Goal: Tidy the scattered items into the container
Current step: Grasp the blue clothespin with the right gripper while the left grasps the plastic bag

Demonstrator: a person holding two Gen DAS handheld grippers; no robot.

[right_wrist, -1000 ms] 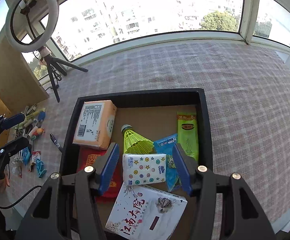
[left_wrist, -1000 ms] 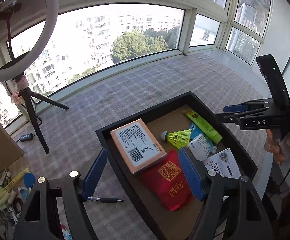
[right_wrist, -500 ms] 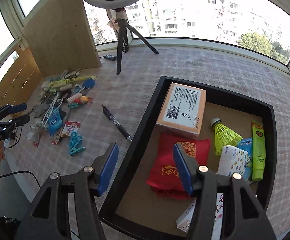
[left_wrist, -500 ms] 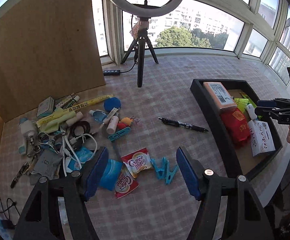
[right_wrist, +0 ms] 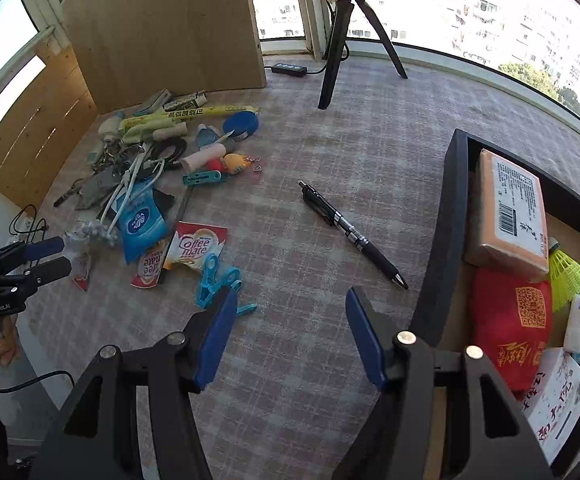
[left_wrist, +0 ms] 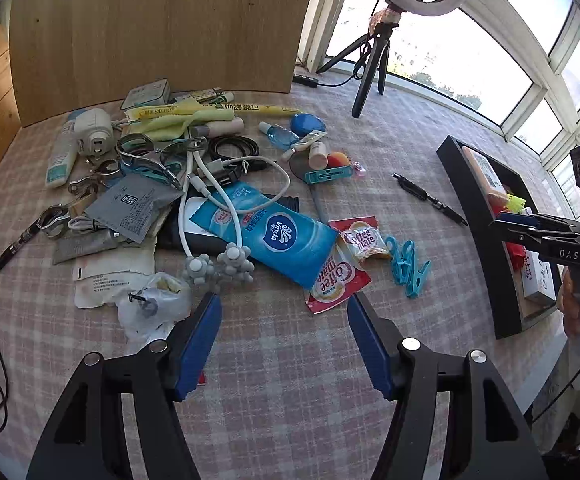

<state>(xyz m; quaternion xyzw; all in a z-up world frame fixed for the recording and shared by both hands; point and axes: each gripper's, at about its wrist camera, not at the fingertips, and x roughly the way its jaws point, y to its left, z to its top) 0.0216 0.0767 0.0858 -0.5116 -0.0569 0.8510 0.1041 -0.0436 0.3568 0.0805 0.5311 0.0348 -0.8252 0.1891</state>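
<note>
Between the blue fingers (left_wrist: 206, 340) of the left gripper (left_wrist: 284, 338) lies only bare checked cloth: they stand wide apart and hold nothing, hanging just short of the Vinda tissue pack (left_wrist: 274, 236) and the two Coffee mate sachets (left_wrist: 343, 264). A crumpled clear bag (left_wrist: 152, 304) sits just beside the left-hand finger. Beyond them spreads the heap of scattered items (left_wrist: 162, 168) (cables, clips, tubes, a grey pouch), with blue clothes pegs (left_wrist: 407, 258) at its near right edge.

The right gripper (right_wrist: 288, 338) is likewise spread wide and empty over the desk (right_wrist: 329, 152), its left-hand finger (right_wrist: 214, 340) overlapping the pegs (right_wrist: 216, 280) in this view, though contact cannot be judged. A black pen (right_wrist: 349, 234) lies alone on the cloth, between the heap and the black tray (right_wrist: 437, 264). Inside the tray rest an orange box (right_wrist: 509, 220), a red pouch (right_wrist: 513, 328), a yellow shuttlecock (right_wrist: 567, 272) and a white printed pack (right_wrist: 557, 396).

Half a second ago the left wrist camera showed the heap farther off with the ring-light tripod (left_wrist: 373, 56) near centre; now the heap fills the view and the pegs sit nearer the fingers. The right wrist view then had the tray under its fingers; now the tray sits at the right edge.
</note>
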